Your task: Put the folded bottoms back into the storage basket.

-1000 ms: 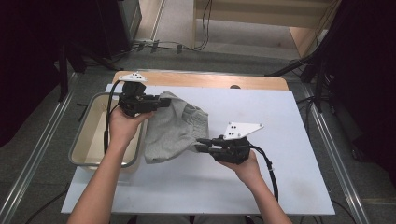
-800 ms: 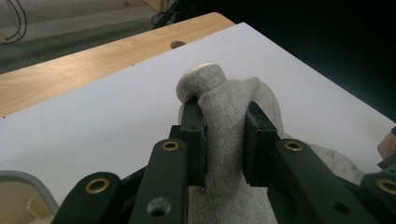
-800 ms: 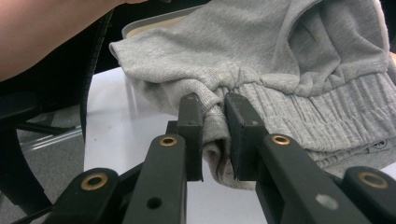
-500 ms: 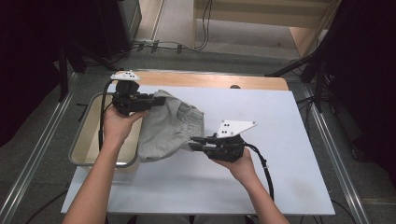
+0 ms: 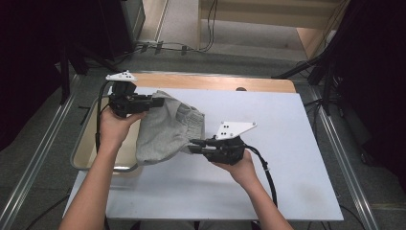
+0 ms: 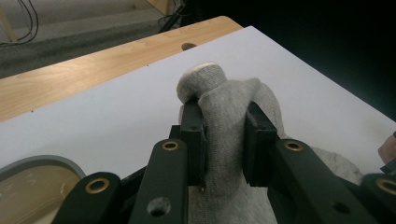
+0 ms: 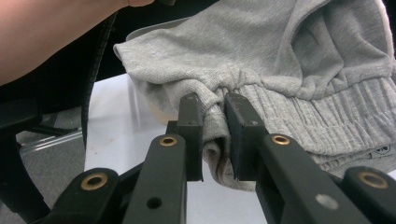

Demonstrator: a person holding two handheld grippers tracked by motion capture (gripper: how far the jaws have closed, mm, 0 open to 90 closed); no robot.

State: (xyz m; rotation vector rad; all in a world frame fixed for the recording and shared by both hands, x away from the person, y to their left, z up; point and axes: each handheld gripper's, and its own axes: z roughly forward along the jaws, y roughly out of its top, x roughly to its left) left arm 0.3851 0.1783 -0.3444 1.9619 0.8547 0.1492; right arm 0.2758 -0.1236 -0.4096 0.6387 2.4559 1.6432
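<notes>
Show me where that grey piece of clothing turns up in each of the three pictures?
High view: the grey garment hangs left of centre, stretched between both grippers.
Left gripper view: a bunched fold sits clamped between the jaws, centre.
Right gripper view: it spreads across the upper right, its edge pinched between the jaws.
Shared landmark: the white tabletop beneath it.

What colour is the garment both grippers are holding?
Light heather grey garment, with a ribbed waistband; the right gripper view shows it best.

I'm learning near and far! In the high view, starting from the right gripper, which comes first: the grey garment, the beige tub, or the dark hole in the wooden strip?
1. Grey garment, clamped in the right gripper.
2. Dark hole, at the table's far edge.
3. Beige tub, at the table's left edge.
</notes>
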